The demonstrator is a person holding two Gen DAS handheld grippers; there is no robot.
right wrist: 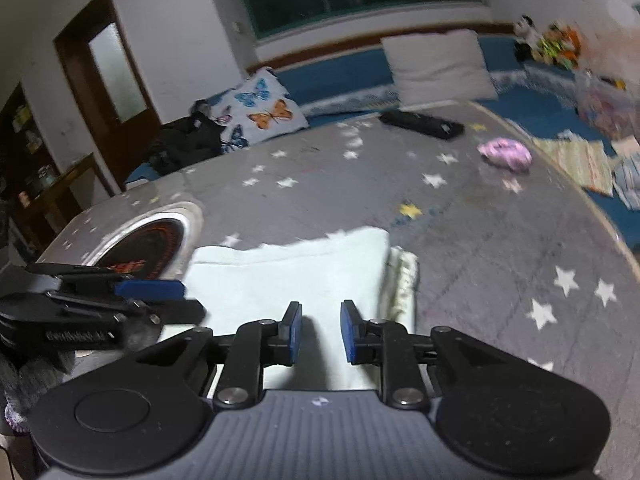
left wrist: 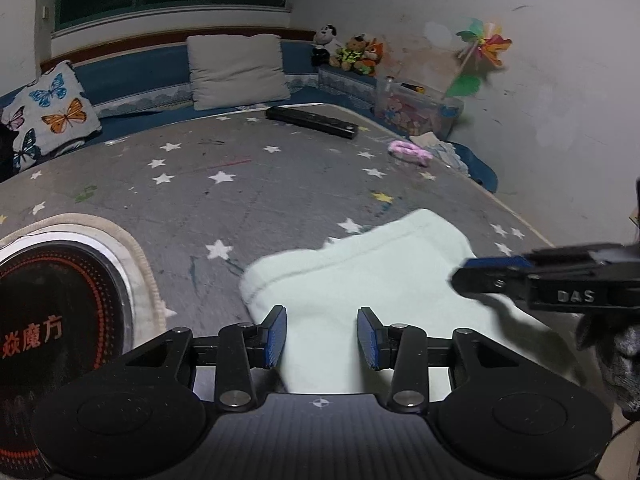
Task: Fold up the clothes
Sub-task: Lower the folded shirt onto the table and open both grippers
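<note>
A pale mint-green garment (left wrist: 360, 272) (right wrist: 288, 272) lies folded flat on the grey star-patterned cover (left wrist: 240, 200) (right wrist: 480, 248). My left gripper (left wrist: 322, 320) hovers over the garment's near left edge, its blue pads well apart with only cloth lying beneath. In the right wrist view the left gripper (right wrist: 188, 300) enters from the left. My right gripper (right wrist: 321, 312) hangs over the garment's near right part with a narrow gap and nothing pinched between its pads. From the left wrist view the right gripper (left wrist: 464, 276) reaches in from the right above the cloth.
A round black disc with red characters (left wrist: 52, 312) (right wrist: 144, 252) sits left of the garment. Farther back lie a long black bar (left wrist: 312, 122) (right wrist: 420, 123) and a pink bundle (left wrist: 410, 153) (right wrist: 506, 153). Pillows (left wrist: 236, 66) and a toy box (left wrist: 416, 112) line the back; the cover's edge (left wrist: 520, 220) runs right.
</note>
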